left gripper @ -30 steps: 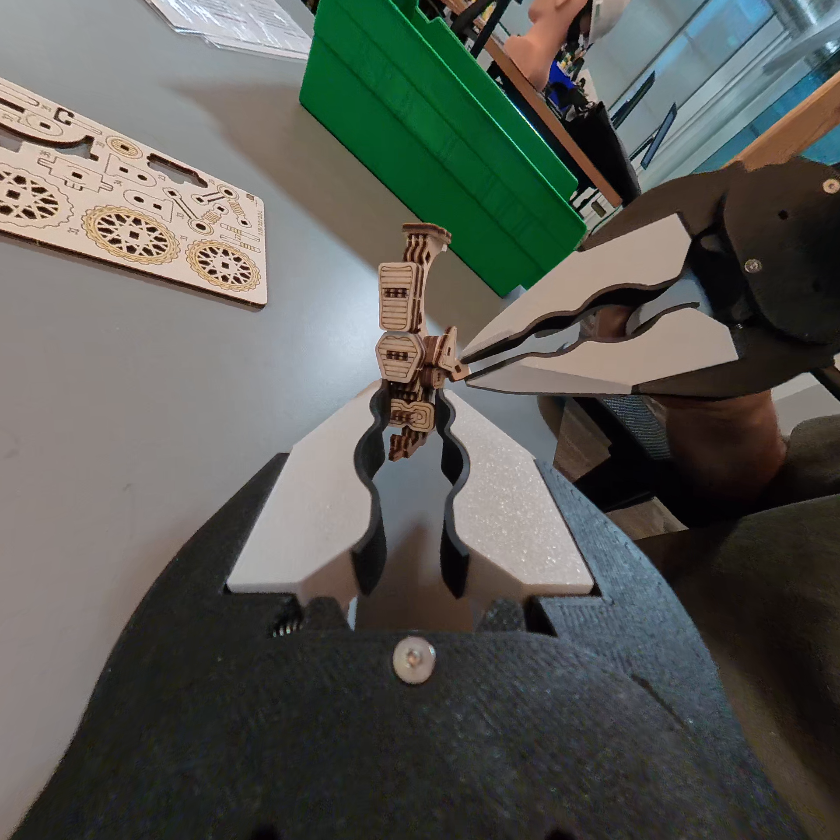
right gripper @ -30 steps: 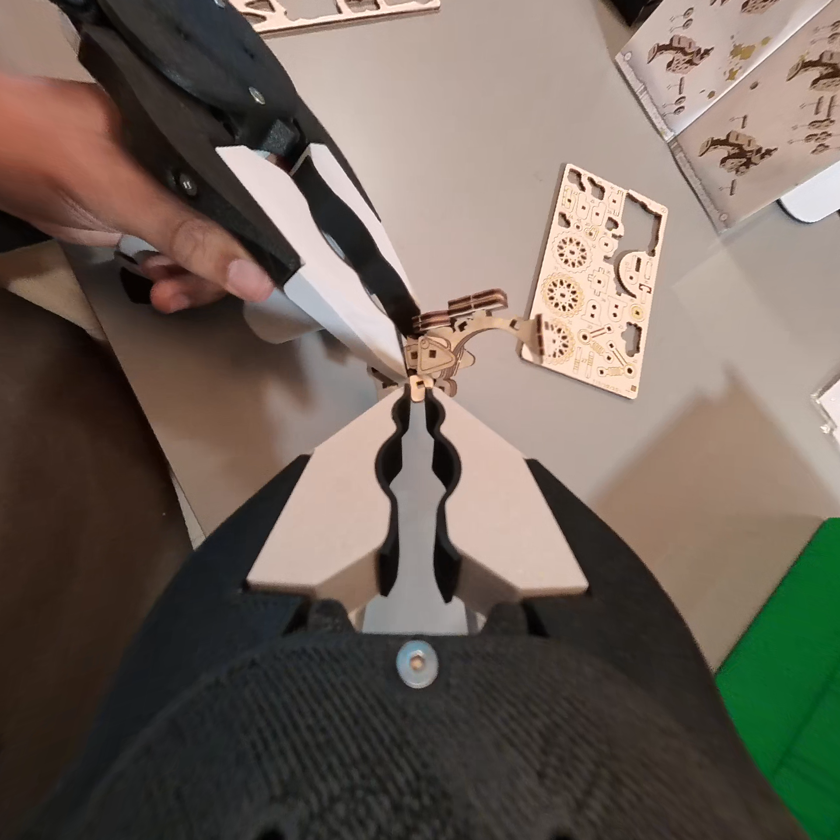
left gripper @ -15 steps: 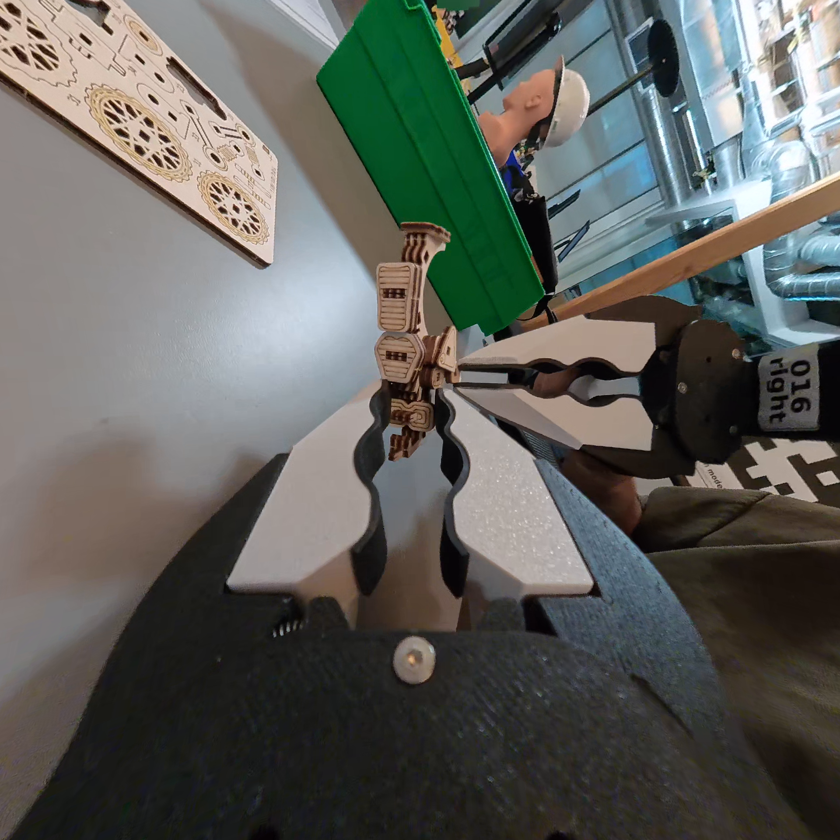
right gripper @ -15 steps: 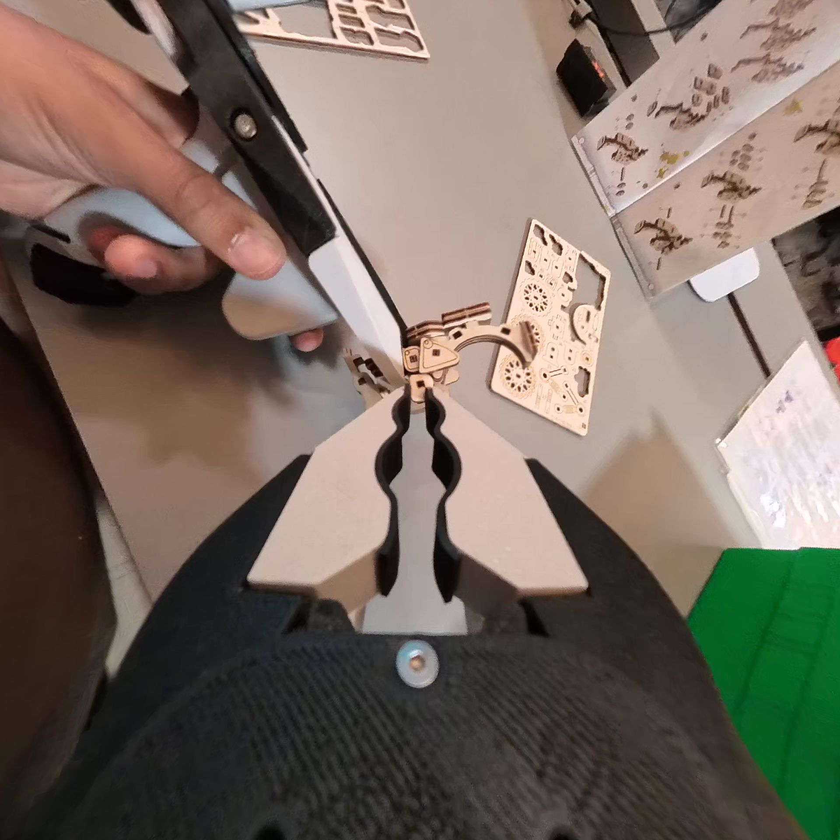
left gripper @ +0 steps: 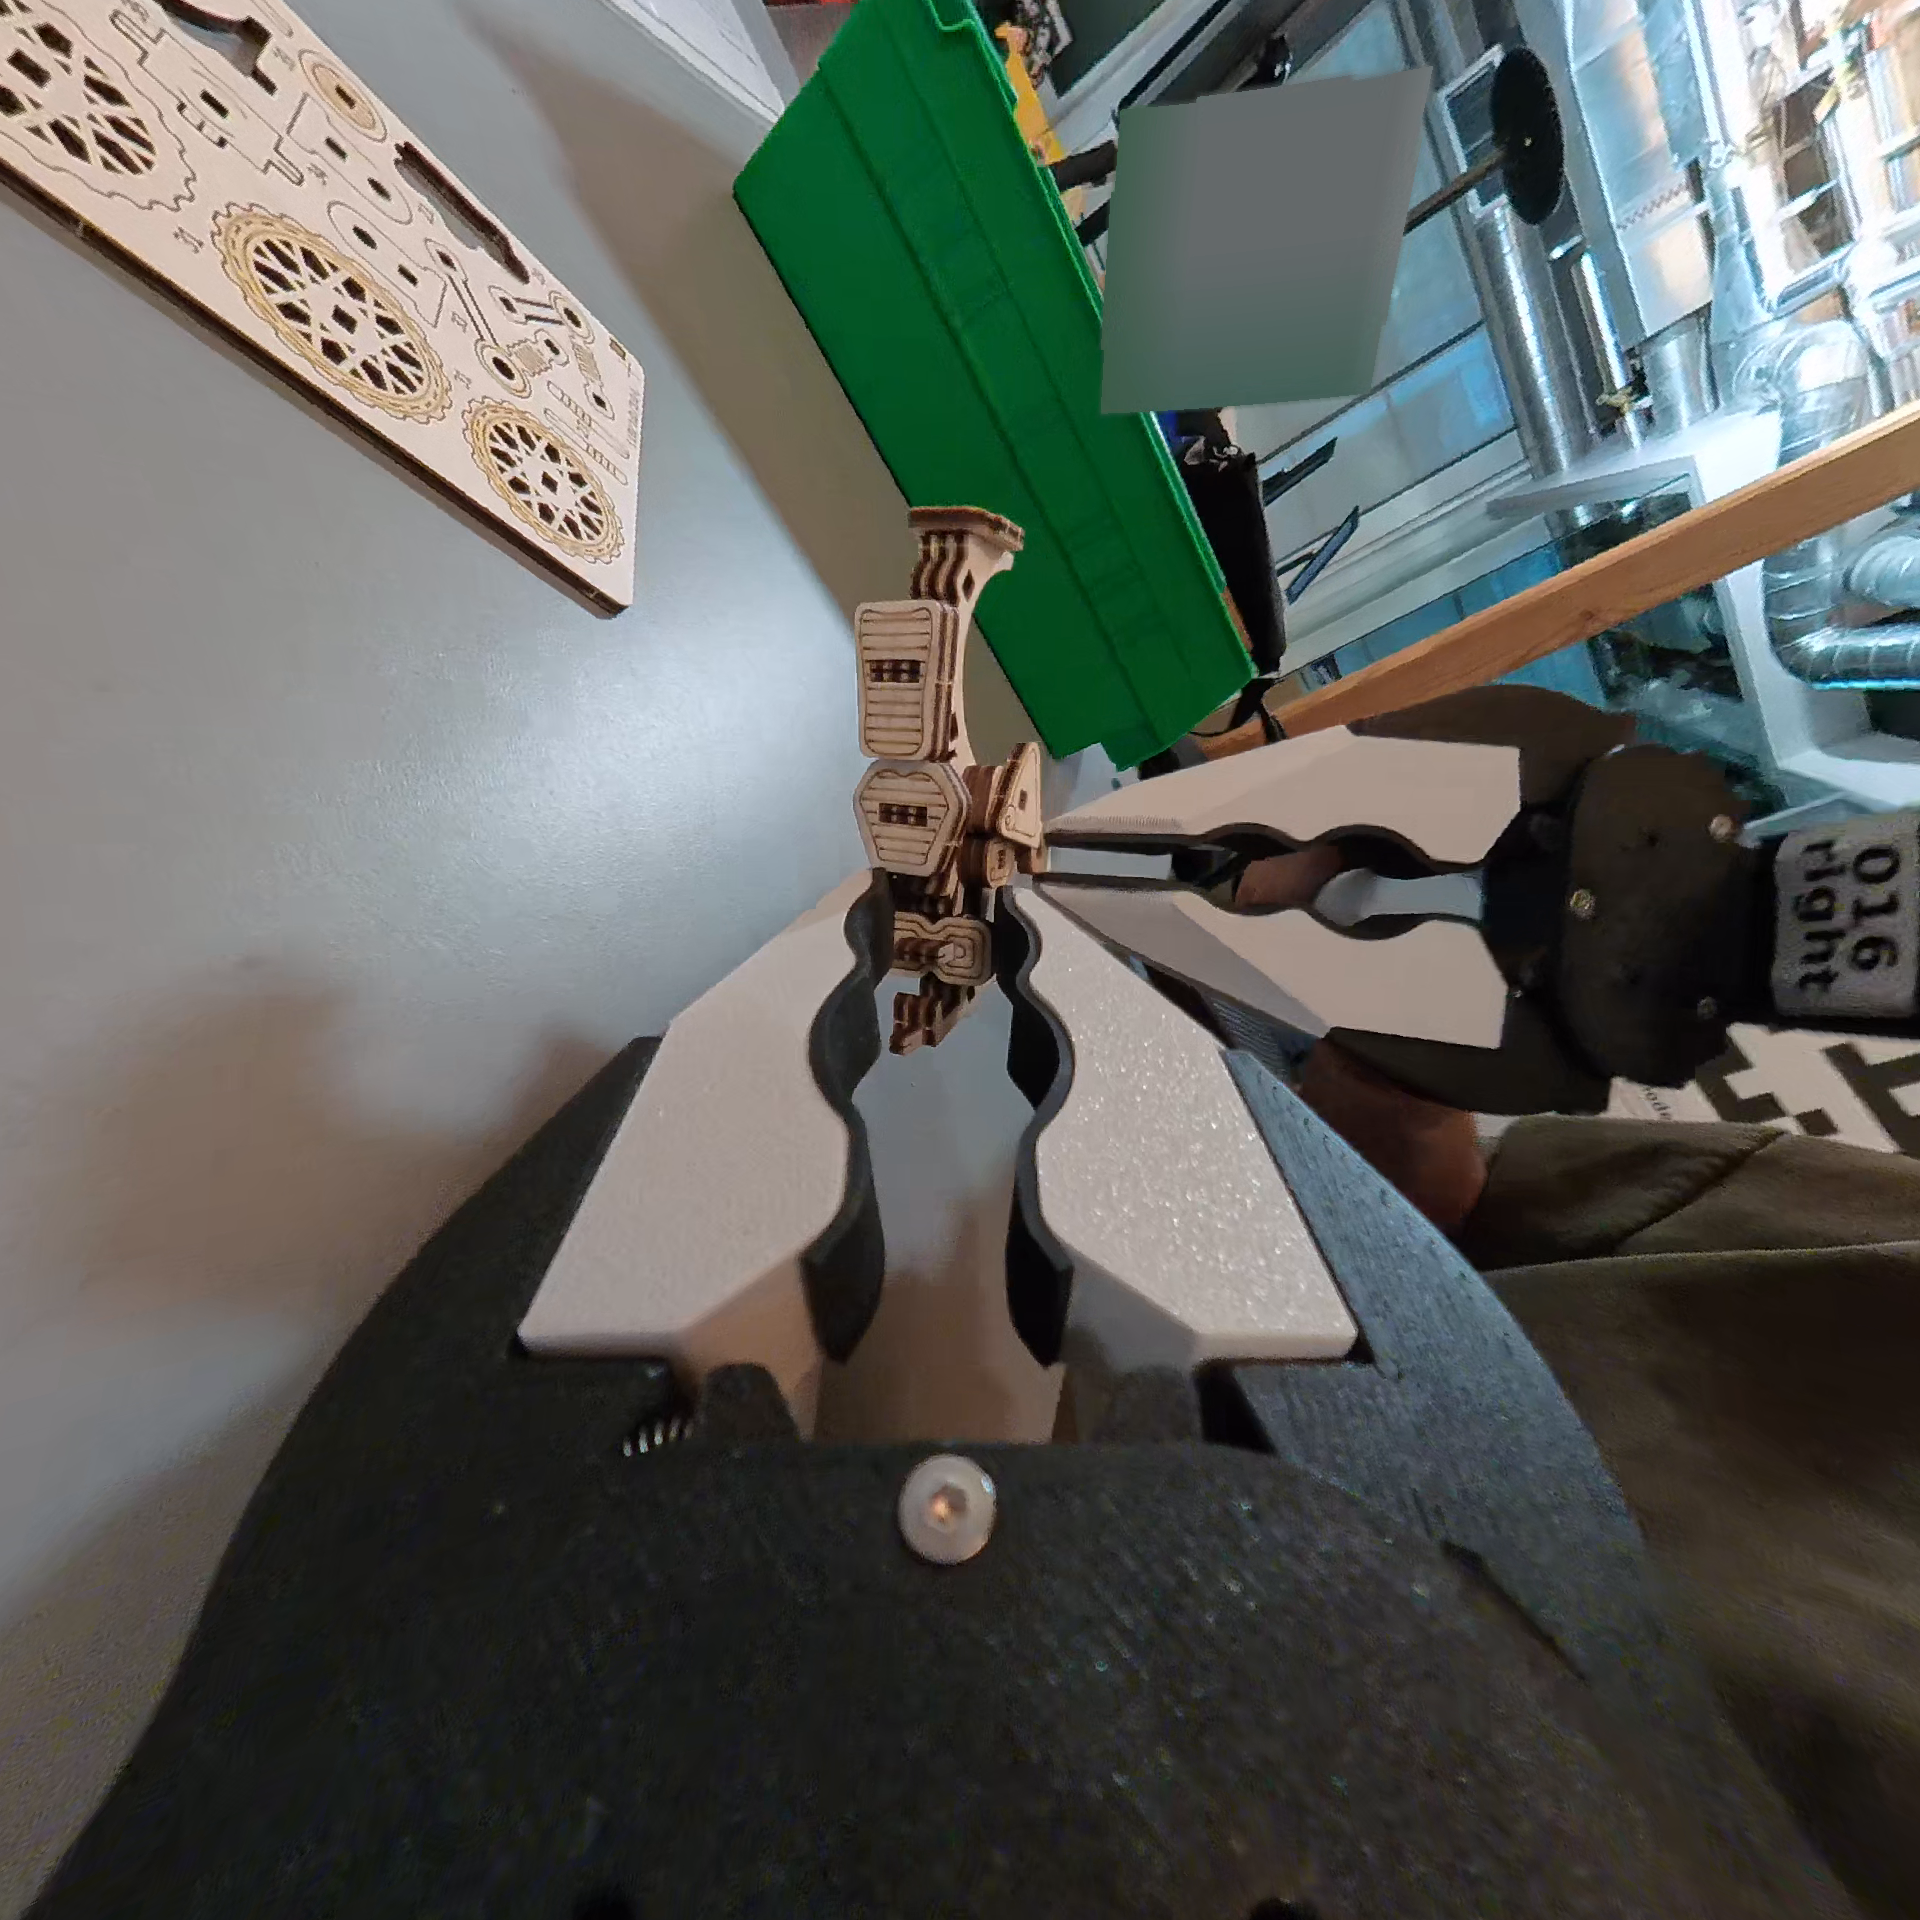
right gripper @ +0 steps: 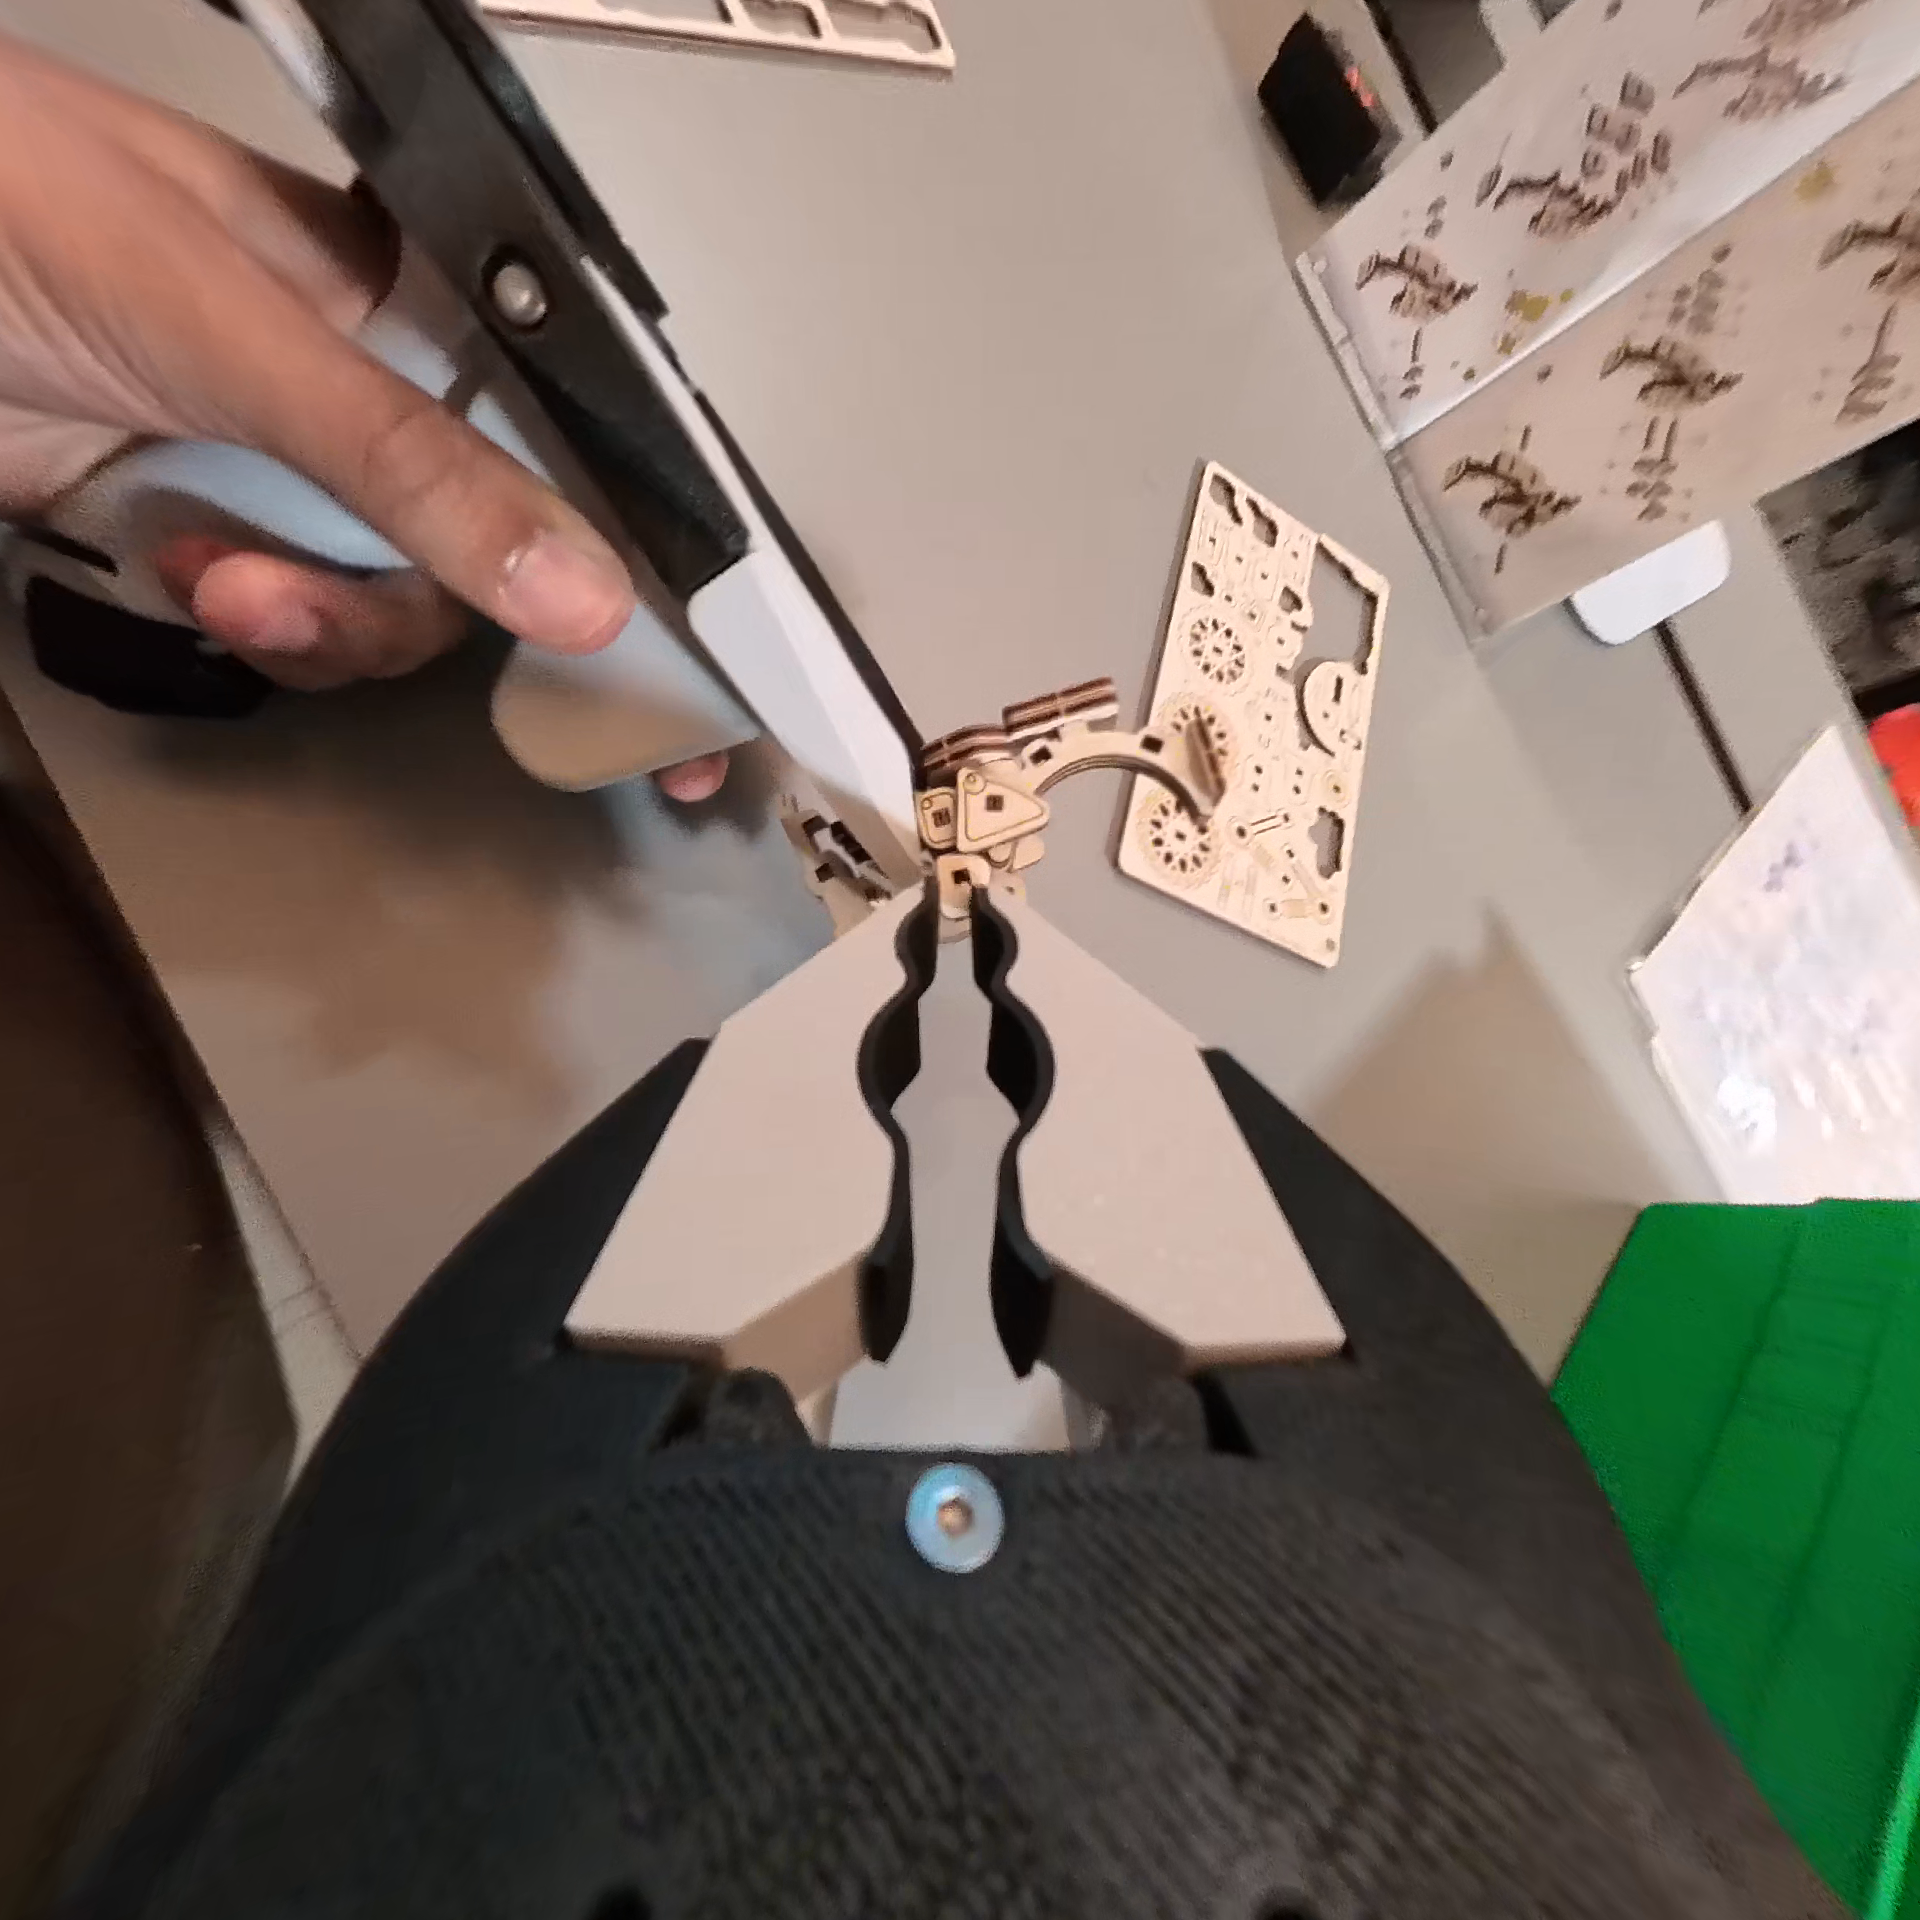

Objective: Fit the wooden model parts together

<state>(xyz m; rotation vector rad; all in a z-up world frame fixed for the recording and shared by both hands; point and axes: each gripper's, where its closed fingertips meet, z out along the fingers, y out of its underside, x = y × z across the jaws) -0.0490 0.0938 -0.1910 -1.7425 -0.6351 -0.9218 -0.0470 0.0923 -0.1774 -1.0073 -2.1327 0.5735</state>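
Observation:
A small wooden model assembly [left gripper: 920, 790] of layered laser-cut pieces is held in the air above the grey table. My left gripper [left gripper: 940, 914] is shut on its lower end. My right gripper [left gripper: 1044, 854] comes in from the right, its tips shut on a small wooden part [left gripper: 1013, 831] at the assembly's side. In the right wrist view, my right gripper [right gripper: 958, 902] is shut on that small square part [right gripper: 958, 878], pressed against the assembly [right gripper: 987, 816]. The left gripper [right gripper: 821, 717] comes in from the upper left, held by a hand [right gripper: 260, 416].
A wooden parts sheet [left gripper: 312, 301] lies on the grey table [left gripper: 312, 831], also seen in the right wrist view [right gripper: 1262, 727]. A green crate [left gripper: 987, 364] stands behind. Instruction sheets [right gripper: 1621, 260] lie at the far right. Another small wooden piece [right gripper: 836, 857] lies on the table below the grippers. The tips of both grippers are at nearly the same place.
Both grippers have tilted and swung together while keeping their hold. The assembly and the small part stay pressed together. The table and crate appear rotated in both views.

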